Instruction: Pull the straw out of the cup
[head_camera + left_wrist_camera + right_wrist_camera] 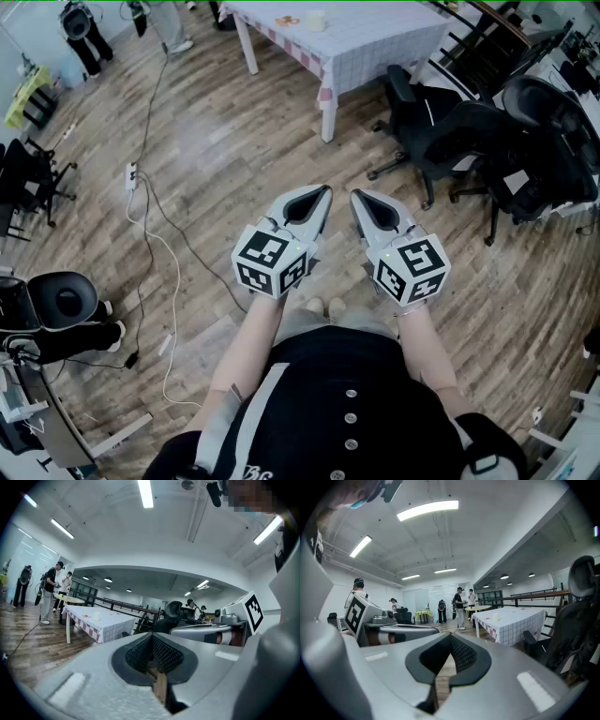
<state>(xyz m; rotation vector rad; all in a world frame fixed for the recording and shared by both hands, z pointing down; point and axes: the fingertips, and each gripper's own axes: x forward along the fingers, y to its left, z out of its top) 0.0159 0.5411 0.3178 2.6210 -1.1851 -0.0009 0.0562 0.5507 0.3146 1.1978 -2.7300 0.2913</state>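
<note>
Left gripper (322, 193) and right gripper (358, 195) are level and side by side in front of the body, each with its jaws pressed together and nothing between them. Wooden floor (216, 141) lies below. The cup (316, 20) stands well apart on the checked surface (375, 52) across the room — straw too small to make out. Judgement: the step in hand is the approach. Walk in clear of the office chairs (441, 131), part the jaws only beside the cup, steady it with one gripper, then pull the straw straight up.
</note>
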